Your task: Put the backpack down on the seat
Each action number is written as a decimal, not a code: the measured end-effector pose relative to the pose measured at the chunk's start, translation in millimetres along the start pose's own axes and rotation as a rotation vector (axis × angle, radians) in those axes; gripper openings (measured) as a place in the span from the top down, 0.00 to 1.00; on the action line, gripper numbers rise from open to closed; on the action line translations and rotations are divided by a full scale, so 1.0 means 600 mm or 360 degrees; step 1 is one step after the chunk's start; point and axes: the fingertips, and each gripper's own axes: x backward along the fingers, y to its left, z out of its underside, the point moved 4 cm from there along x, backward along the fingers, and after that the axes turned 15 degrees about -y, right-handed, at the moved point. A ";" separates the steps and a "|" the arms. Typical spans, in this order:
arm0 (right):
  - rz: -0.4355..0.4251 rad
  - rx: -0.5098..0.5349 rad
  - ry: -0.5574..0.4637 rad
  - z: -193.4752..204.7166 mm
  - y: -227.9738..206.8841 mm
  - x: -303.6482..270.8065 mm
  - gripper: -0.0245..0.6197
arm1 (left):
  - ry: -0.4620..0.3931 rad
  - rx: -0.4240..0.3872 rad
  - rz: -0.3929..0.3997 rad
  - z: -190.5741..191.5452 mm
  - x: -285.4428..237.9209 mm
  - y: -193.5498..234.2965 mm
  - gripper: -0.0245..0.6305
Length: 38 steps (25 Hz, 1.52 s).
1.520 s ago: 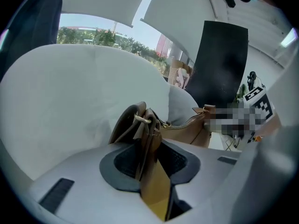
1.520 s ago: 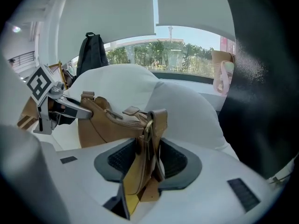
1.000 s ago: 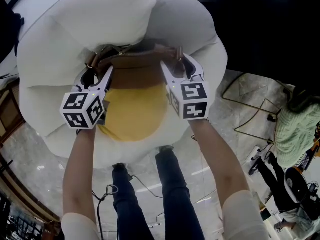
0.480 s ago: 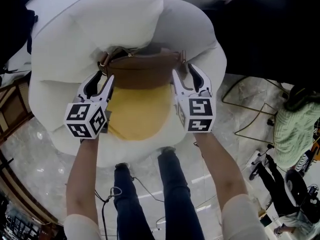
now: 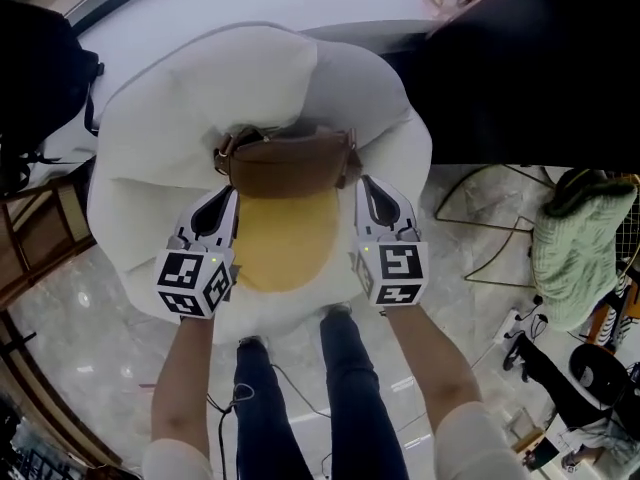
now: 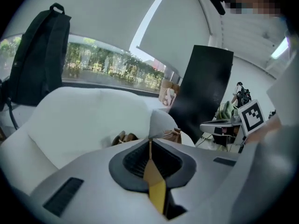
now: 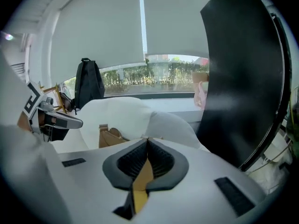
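Note:
The backpack [image 5: 288,164], brown on top with a yellow front, rests on the white cushioned seat [image 5: 150,138]. My left gripper [image 5: 231,191] hangs just off its left side, my right gripper [image 5: 362,180] just off its right side. Neither touches it. Both pairs of jaws have just been closing and now stand shut with nothing between them. In the left gripper view the shut left gripper [image 6: 150,139] points at the backpack's brown top [image 6: 123,137]. Past the shut right gripper [image 7: 147,138] in its own view, the backpack's brown edge [image 7: 109,136] shows.
A black backpack [image 6: 39,59] hangs beyond the seat's left side. A tall black panel [image 7: 243,78] stands to the right. On the marble floor at the right are a wire-frame stand [image 5: 490,218] and a person in green [image 5: 575,248]. A wooden chair [image 5: 40,238] is at the left.
Both grippers have drawn back from the backpack's sides toward me, and their jaws have closed. The backpack stays on the seat.

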 end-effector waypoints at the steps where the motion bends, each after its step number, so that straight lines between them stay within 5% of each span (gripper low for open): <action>1: 0.0005 -0.0009 -0.0015 -0.013 0.002 0.010 0.91 | -0.0012 -0.0007 0.0009 -0.012 0.006 -0.008 0.90; 30: -0.0060 -0.0070 -0.0316 -0.454 0.108 0.404 0.91 | -0.0197 0.0078 0.0068 -0.386 0.363 -0.256 0.90; 38: -0.0075 0.0021 -0.0402 -0.577 0.115 0.508 0.91 | -0.0322 -0.0161 0.0126 -0.504 0.461 -0.325 0.90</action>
